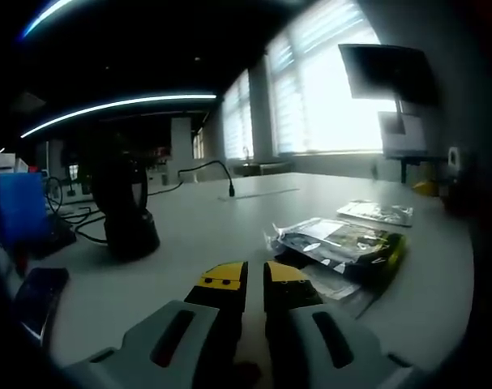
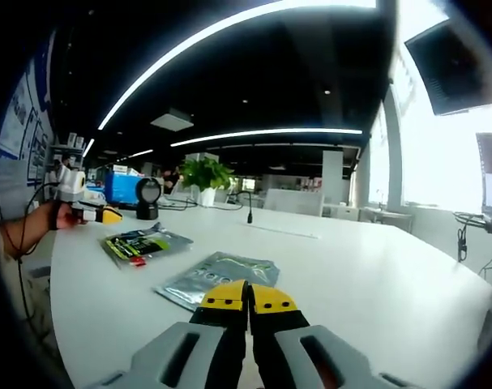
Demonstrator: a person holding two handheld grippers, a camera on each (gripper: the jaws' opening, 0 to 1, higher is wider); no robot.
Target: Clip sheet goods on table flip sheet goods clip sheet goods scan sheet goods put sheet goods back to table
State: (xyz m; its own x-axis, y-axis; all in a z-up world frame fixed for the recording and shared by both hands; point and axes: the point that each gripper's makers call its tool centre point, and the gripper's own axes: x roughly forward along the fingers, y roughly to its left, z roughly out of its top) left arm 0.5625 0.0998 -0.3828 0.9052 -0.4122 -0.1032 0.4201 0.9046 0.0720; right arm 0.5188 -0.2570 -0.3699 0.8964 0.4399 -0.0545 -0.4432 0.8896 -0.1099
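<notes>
Left gripper [image 1: 254, 279] hovers low over the white table [image 1: 197, 235] with its yellow-tipped jaws pretty much closed, nothing between them. Just right of the tips there's a shiny sheet-goods packet [image 1: 343, 243], another packet [image 1: 376, 212] farther back, and a black scanner stand [image 1: 128, 219] off left.

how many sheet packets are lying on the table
2 seen in the right gripper view: a silver foil packet just ahead of the right hand-held gripper, and a yellow-green packet farther left. More may be stacked underneath.
</notes>
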